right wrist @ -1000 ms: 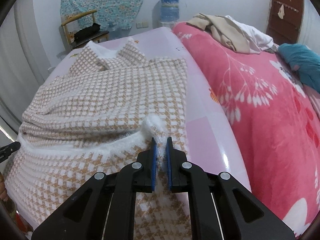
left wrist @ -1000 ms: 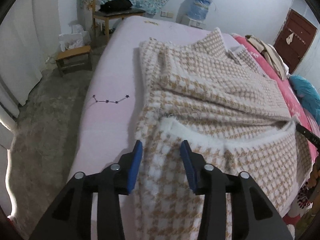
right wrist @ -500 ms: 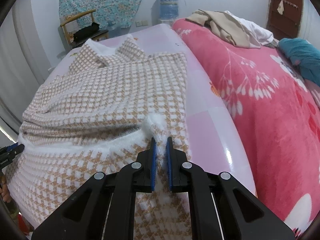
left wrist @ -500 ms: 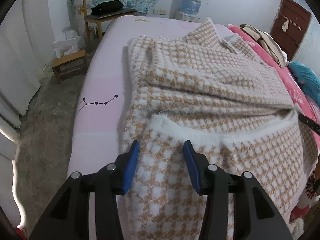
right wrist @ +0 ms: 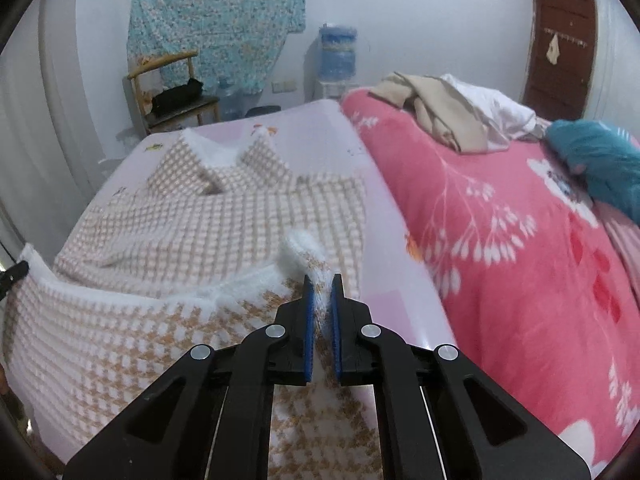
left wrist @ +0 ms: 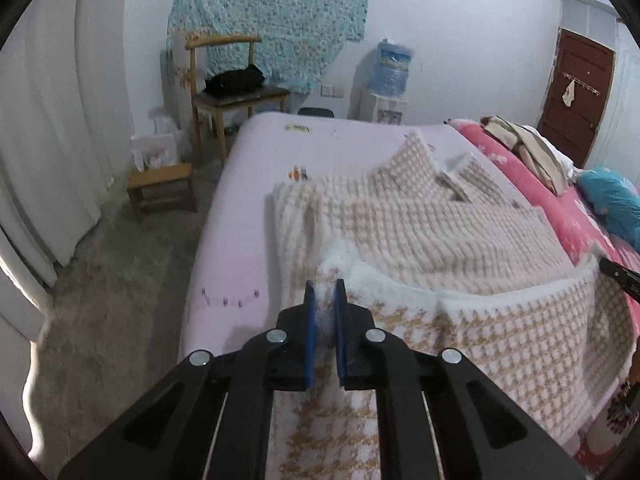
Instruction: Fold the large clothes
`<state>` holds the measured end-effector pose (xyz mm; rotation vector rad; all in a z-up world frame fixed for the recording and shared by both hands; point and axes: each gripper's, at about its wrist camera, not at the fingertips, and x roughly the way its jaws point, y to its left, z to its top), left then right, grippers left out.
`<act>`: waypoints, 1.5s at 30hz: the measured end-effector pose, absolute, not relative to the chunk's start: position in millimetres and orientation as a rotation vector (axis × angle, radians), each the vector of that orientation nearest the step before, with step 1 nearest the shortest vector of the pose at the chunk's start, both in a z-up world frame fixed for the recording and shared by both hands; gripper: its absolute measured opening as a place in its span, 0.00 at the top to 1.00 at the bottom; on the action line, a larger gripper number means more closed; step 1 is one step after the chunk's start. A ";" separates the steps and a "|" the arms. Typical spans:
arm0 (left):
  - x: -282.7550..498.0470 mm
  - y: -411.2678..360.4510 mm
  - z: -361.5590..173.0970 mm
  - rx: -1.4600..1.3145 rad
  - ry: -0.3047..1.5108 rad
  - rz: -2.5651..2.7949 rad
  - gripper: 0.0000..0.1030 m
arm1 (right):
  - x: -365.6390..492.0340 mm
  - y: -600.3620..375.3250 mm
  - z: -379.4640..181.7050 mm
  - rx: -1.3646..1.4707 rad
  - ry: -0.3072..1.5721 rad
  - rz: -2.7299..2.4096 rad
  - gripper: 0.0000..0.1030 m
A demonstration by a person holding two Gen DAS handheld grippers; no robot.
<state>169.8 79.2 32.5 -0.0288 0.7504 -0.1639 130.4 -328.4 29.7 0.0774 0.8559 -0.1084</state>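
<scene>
On the lilac bed [left wrist: 248, 208], each gripper [left wrist: 323, 294] [right wrist: 319, 288] apparently pinches the fuzzy houndstooth coat's [left wrist: 440, 224] hem.

Tan-and-white houndstooth garment [left wrist: 460, 232] with white fleecy lining; pale pink sheet [left wrist: 248, 208]; pink, apparently floral blanket [right wrist: 520, 248].

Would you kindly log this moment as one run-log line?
left gripper: shut on coat hem | right gripper: shut on coat hem | coat: on bed, hem raised

No legible text, brand, number or sign is visible. The label on the water bottle [left wrist: 390, 66] is too blurred to read; small prints on the bed sheet [left wrist: 248, 216] are indistinct.
</scene>
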 end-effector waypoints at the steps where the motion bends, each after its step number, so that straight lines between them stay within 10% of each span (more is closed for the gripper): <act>1: 175.5 77.8 28.4 -0.032 0.756 -0.159 0.92 | 137.5 -329.3 22.9 0.080 0.865 -0.110 0.95; 7: 193.6 73.5 -25.1 -0.022 0.848 -0.123 0.91 | 158.3 -332.4 -29.7 0.098 1.009 -0.098 0.88; 10: 189.9 72.1 -24.4 -0.004 0.843 -0.115 0.90 | 147.7 -338.1 -9.7 0.119 0.971 -0.119 0.60; 35: 108.0 49.7 32.8 -0.067 0.784 -0.385 0.75 | 115.8 -267.8 7.1 0.226 1.017 0.290 0.67; 45: 68.2 -22.2 -24.4 0.187 0.924 -0.474 0.74 | 69.8 -209.8 -15.9 -0.043 1.095 0.331 0.71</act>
